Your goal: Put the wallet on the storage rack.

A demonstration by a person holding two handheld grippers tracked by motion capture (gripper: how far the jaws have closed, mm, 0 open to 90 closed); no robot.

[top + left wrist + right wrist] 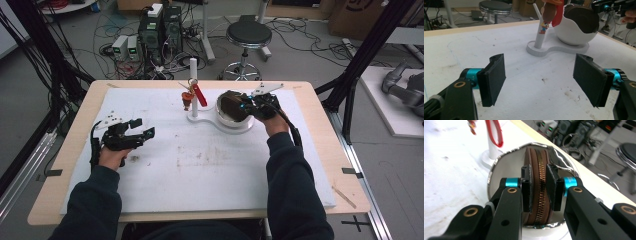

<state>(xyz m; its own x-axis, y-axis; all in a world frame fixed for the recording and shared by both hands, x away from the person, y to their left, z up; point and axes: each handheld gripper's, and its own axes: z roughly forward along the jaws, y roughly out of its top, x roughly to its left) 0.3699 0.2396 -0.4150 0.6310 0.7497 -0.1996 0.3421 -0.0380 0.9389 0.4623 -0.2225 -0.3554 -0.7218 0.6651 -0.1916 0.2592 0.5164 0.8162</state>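
Counting it off: two grippers on the table, the left gripper [131,131] and the right gripper [539,188]. One brown zipped pouch [538,182], sitting in one white bowl [225,118]. One white stand [193,80] beside it, with one red strap [199,95] and one small figure [186,98] hanging there. One white mat [210,165] on one table [75,125]. Behind, one round stool [248,34].

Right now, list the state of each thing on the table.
Brown pouch: zipped shut, on edge inside the bowl.
Bowl: upright on its white stand.
Keyring: hanging on the post.
Right gripper: shut on the pouch.
Left gripper: open, holding nothing.
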